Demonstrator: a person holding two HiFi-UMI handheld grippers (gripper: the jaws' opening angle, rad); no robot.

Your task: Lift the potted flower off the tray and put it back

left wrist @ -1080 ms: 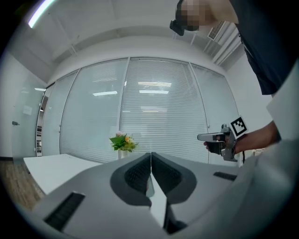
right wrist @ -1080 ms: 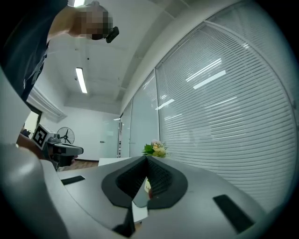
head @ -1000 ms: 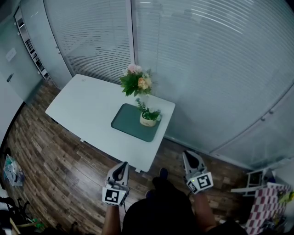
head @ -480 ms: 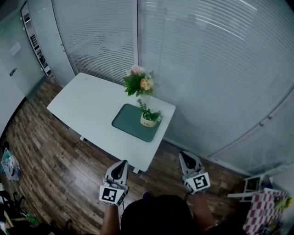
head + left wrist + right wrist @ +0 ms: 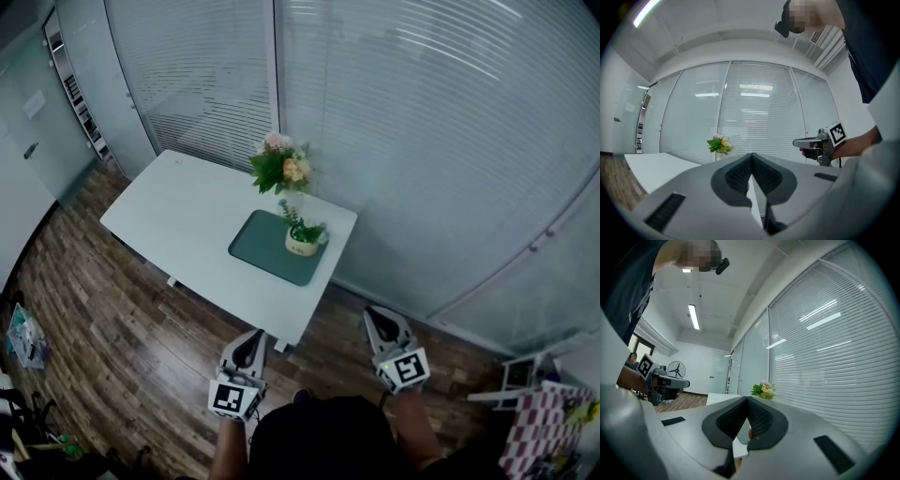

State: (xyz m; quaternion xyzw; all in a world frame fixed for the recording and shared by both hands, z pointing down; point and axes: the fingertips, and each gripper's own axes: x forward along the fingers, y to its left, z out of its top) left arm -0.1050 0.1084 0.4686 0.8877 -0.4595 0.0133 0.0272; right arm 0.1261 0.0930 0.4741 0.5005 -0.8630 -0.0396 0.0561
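Overhead, the head view shows a white desk (image 5: 178,211) set at an angle on a wood-plank floor (image 5: 122,337), before a glass wall with lowered blinds (image 5: 422,141).

Task object: the potted flower (image 5: 302,238), a small cream pot with green sprigs, stands upright on a dark green tray (image 5: 263,251). It occupies the tray's far right part, close to the desk's right-hand edge. A vase of pink, orange and green flowers (image 5: 279,168) stands on the desk just beyond the tray (apart from the pot, as far as the head view shows).

Left gripper (image 5: 249,337): held level over the floor, just short of the desk's near corner, well apart from the tray. In the left gripper view its jaws meet along one line, fully together, with nothing between them.

Right gripper (image 5: 379,317): held level over the floor to the right of the desk, likewise well apart from the pot. In the right gripper view its jaws are pressed together and hold nothing.

Each gripper carries its marker cube at the rear, nearest the person, whose forearms enter from the bottom of the head view. A standing fan (image 5: 677,368) appears at the far left of the right gripper view.
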